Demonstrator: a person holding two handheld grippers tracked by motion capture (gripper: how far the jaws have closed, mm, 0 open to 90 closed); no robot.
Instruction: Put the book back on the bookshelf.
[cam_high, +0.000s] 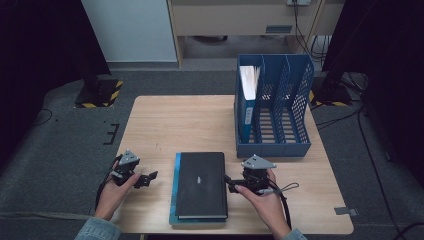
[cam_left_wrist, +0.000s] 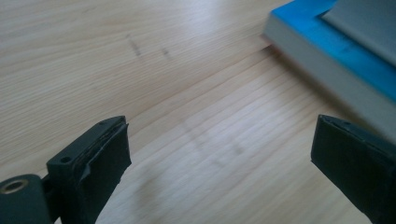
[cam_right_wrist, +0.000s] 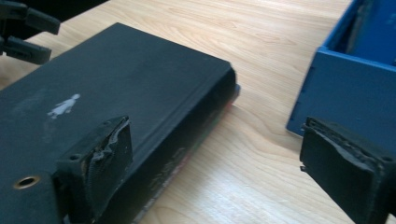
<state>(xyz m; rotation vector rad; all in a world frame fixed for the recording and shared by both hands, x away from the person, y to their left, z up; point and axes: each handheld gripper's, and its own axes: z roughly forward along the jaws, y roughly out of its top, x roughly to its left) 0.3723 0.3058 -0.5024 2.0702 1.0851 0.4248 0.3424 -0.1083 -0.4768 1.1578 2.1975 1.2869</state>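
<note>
1. Nearest the high camera, two hands come in from the bottom edge, each holding a black two-jaw gripper: the left gripper (cam_high: 146, 179) sits on bare wood left of the books, and the right gripper (cam_high: 229, 183) sits at the right edge of the books.
2. Between them lies a black hardcover book (cam_high: 201, 184) stacked on a larger blue-covered book (cam_high: 173, 192), near the front edge of the light wooden table (cam_high: 165, 122).
3. On writing: the black cover carries a small pale mark near its middle, seen in the high view and in the right gripper view (cam_right_wrist: 63, 106); it is too blurred to read. Faint spine lettering in the right gripper view is likewise illegible.
4. Left gripper view: jaws stand wide apart over bare wood grain, holding nothing; the blue-covered book's corner (cam_left_wrist: 327, 44) and its pale page edge show at upper right, detail the high view lacks.
5. Right gripper view: jaws wide apart, one over the black book's cover, the other beyond its spine above the table; nothing is clamped.
6. A blue perforated plastic file rack (cam_high: 280, 107) stands at the table's far right, with a blue binder of white papers (cam_high: 247, 95) in its leftmost slot.
</note>
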